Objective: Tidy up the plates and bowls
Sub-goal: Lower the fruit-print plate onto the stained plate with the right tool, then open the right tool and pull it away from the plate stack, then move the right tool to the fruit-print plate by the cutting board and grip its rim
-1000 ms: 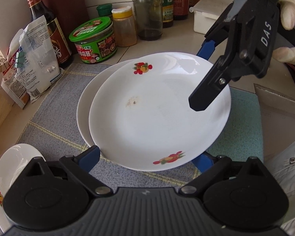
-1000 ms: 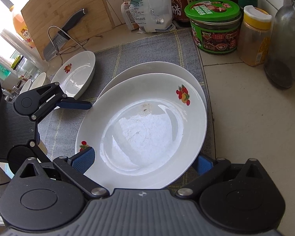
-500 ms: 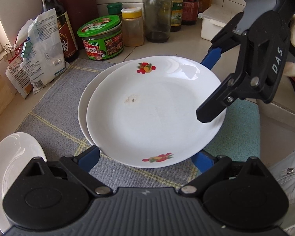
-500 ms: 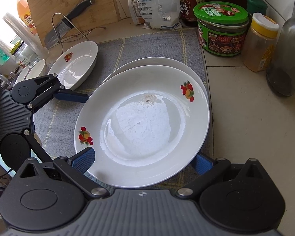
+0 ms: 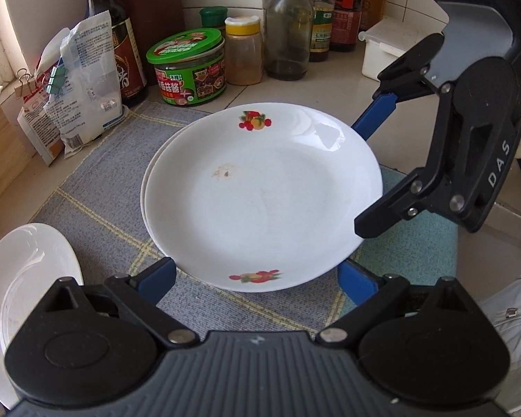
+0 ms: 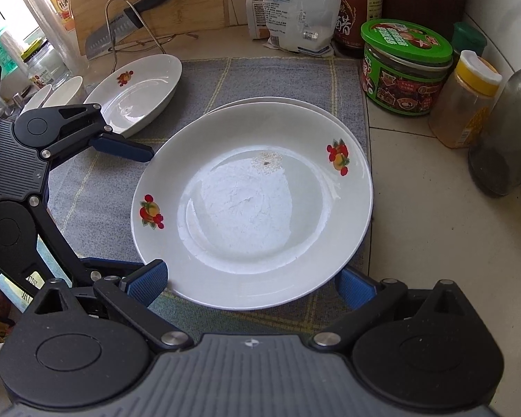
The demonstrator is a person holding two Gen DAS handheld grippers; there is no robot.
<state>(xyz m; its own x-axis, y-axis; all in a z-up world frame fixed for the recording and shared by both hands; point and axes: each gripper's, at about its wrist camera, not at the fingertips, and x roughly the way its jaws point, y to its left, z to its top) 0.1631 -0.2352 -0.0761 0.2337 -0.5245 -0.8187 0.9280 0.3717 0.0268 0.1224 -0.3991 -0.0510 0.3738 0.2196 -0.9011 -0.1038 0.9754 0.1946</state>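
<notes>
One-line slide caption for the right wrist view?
Two stacked white plates on a grey mat, flanked by both open hand-held grippers; a third plate waits nearby.

"DAS" in white letters on the black right tongs (image 5: 357,180), "香菇酱" on the green-lidded jar (image 5: 190,69), "醋" on the dark bottle (image 6: 356,14)

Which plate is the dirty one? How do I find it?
Look at the grey mat on the counter. Two white plates are stacked in its middle, and the top plate is the one. It alone has a small brown smudge inside.
</notes>
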